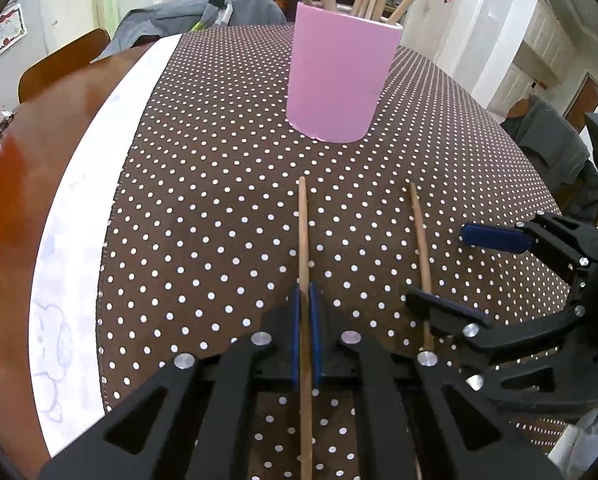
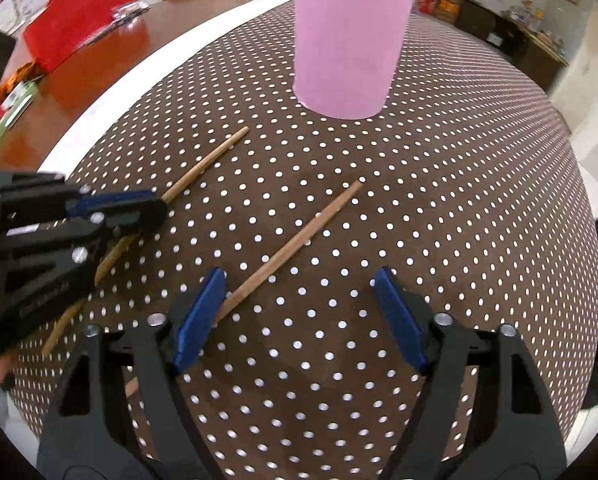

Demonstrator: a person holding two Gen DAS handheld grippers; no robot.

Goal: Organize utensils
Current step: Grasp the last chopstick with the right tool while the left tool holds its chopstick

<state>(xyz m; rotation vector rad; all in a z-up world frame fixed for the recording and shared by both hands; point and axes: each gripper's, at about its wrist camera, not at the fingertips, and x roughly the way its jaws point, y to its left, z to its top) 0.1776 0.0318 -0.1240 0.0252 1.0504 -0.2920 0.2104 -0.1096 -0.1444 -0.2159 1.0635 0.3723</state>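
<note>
A pink cup (image 1: pixel 339 76) holding several wooden chopsticks stands on the brown dotted cloth (image 1: pixel 219 200). My left gripper (image 1: pixel 305 292) is shut on a wooden chopstick (image 1: pixel 303 232) that lies on the cloth and points toward the cup. In the right wrist view, that left gripper (image 2: pixel 155 210) shows at the left, clamped on the same chopstick (image 2: pixel 207 164). A second chopstick (image 2: pixel 299 240) lies slantwise between the spread pads of my right gripper (image 2: pixel 299 276), close against the left pad (image 2: pixel 201 312). The right pad stands clear of it. The right gripper (image 1: pixel 437 264) straddles this chopstick (image 1: pixel 419 232).
The pink cup (image 2: pixel 351 40) stands beyond both chopsticks. A white strip (image 1: pixel 79 240) borders the cloth, with bare brown table (image 1: pixel 15 220) past it. A red bag (image 2: pixel 79 12) sits on the table at the far left. Chairs with grey clothing (image 1: pixel 551 148) stand around.
</note>
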